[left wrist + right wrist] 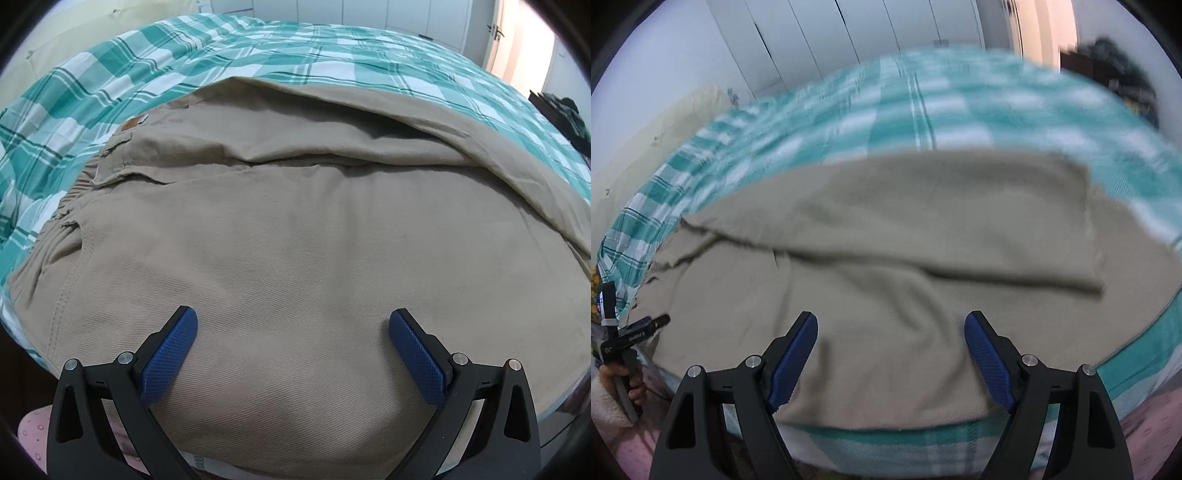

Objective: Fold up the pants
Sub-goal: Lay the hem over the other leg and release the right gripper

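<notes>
Khaki pants (295, 236) lie flat on a green and white checked bed, waistband (70, 192) at the left, one leg folded over the other along the far side. My left gripper (293, 325) is open and empty just above the seat area near the bed's front edge. In the right wrist view the pants' legs (886, 258) lie across the bed, with the upper leg's hem (1089, 229) at the right. My right gripper (890, 328) is open and empty over the near leg. The left gripper (646, 326) also shows at the far left of that view.
The checked bedcover (258, 55) extends well beyond the pants. White wardrobe doors (849, 40) stand behind the bed. A pale pillow (74, 33) lies at the far left. Dark items (565, 114) sit at the right beside the bed. The right wrist view is motion-blurred.
</notes>
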Demonstrator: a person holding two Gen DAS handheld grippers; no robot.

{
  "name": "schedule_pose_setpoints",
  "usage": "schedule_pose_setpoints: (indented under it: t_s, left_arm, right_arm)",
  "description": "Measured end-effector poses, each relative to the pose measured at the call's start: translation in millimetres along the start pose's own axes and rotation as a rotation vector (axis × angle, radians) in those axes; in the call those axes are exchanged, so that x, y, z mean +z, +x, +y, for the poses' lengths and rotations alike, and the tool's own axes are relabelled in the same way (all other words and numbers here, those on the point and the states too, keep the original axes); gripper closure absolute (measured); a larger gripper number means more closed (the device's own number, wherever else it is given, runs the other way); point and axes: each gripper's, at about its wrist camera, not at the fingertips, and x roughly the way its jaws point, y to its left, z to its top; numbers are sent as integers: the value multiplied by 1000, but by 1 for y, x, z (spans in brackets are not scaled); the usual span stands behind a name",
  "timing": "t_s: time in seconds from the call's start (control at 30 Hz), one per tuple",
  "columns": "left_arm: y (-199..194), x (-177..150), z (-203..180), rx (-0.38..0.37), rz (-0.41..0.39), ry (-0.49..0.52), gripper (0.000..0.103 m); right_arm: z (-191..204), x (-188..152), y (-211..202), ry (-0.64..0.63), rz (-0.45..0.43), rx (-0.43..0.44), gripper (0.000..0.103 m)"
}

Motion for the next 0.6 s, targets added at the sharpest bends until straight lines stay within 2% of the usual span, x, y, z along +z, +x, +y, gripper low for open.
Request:
schedule_pose_setpoints:
  t_s: [0.03,0.27,0.33,0.4,0.5,0.6]
  left_arm:
    - [0,0,0,0,0,0,0]
    - [-1,1,0,-3,-5,-7,0]
    - [-5,2,4,-20,-19,-30,1]
    - [-16,3,12,-69,-58,-83,1]
    - [-29,6,20,-87,-117,-119,1]
    - [-20,5,27,-89,-84,-148,1]
  right_arm:
    - [-1,-3,6,-5,26,-8,21]
    - [1,-7,7,-26,19,-17,17]
    - [2,-7,8,-32,18,-19,15]
    - [4,-7,8,-39,18,-22,15]
    - [-1,-4,6,-18,12,5,16]
    - [-10,0,-4,50,-8,49,17]
